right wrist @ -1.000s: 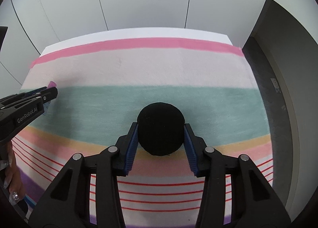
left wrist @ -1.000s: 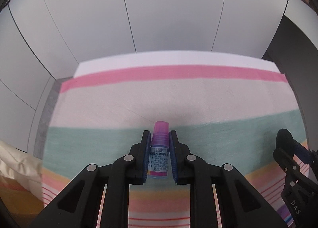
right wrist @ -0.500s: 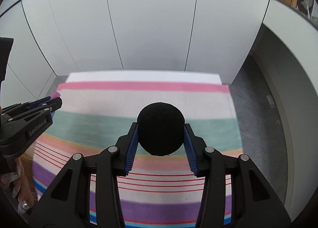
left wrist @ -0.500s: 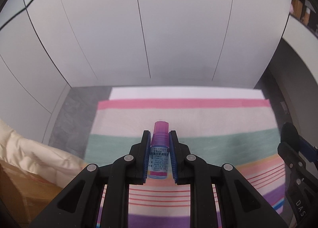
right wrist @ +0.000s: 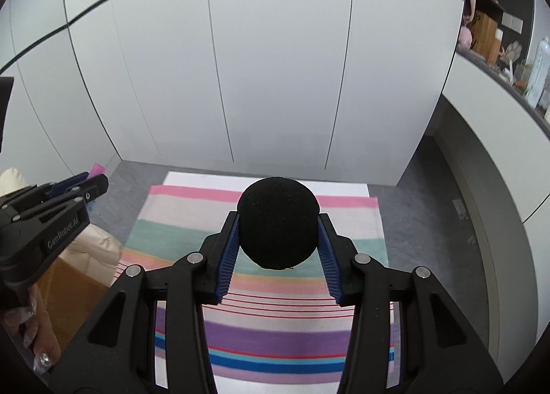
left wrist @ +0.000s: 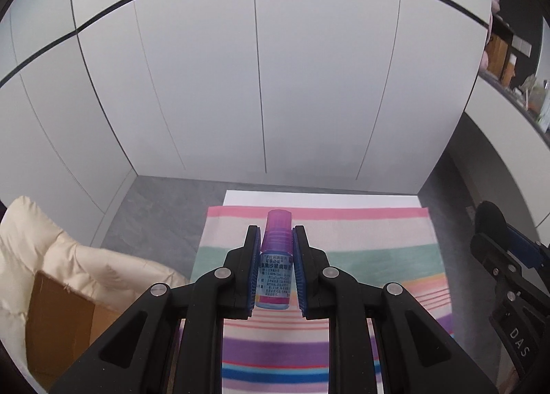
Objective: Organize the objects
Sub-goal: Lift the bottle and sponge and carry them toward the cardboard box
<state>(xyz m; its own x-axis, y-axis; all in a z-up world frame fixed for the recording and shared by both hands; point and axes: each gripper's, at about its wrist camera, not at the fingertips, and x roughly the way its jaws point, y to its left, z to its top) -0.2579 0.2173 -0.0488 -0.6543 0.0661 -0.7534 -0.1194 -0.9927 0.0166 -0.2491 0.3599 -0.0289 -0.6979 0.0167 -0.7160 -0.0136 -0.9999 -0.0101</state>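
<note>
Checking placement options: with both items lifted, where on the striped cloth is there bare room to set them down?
The whole striped cloth shows bare, from the pink far band to the purple and blue near bands. Crowded only off its left edge: a cream cushion and a cardboard box. Grey floor borders the right.

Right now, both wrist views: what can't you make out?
- Bottle label: left wrist view, print too small; its sides are covered by the left gripper jaws.
- Ball underside and the cloth behind it: right wrist view, hidden by the ball and the right gripper.
- Box contents: left wrist view, covered by a cream quilt.
- Shelf items: right wrist view, small, warped at the edge.
</note>
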